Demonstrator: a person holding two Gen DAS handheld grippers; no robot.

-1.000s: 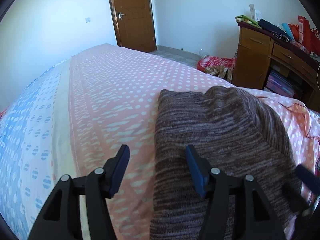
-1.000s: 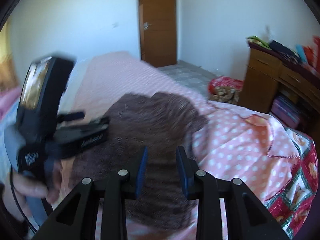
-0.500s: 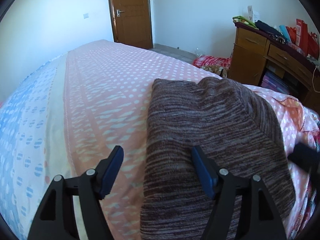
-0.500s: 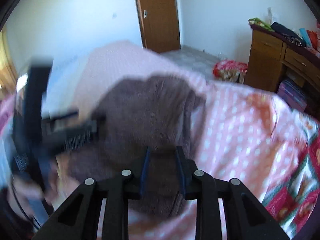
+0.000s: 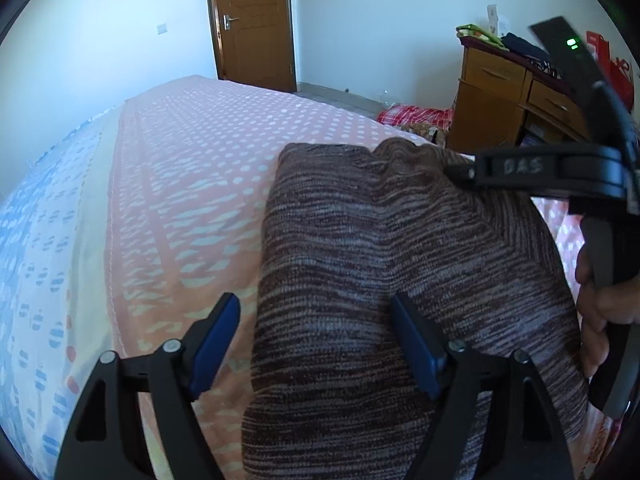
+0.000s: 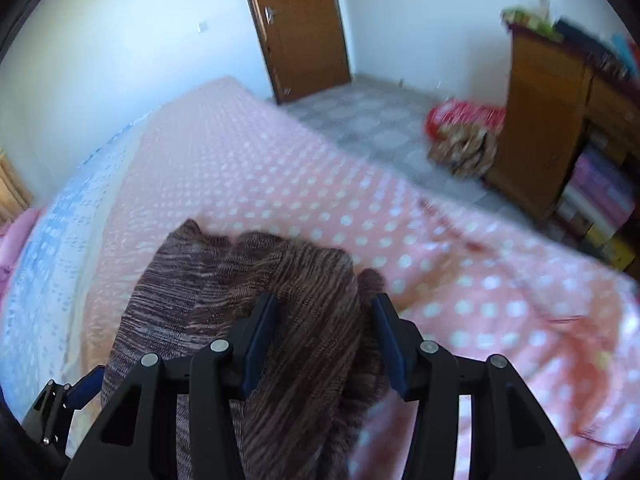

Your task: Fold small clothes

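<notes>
Widened since earlier, the right tool is spread over the brown knit garment at lower centre; the left tool gapes wide at its lower-left edge. Folding seems midway; regripping an edge is called for next.

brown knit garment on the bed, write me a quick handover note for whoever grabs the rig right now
Left gripper: open, empty, over the near left edge of the brown knit garment.
Right gripper: open, empty, above the garment's right side.
Garment lies on the pink dotted bedspread, already folded over into a thick rectangle.
Left: possibly another fold or tidying; hard to tell whether it is finished.
</notes>
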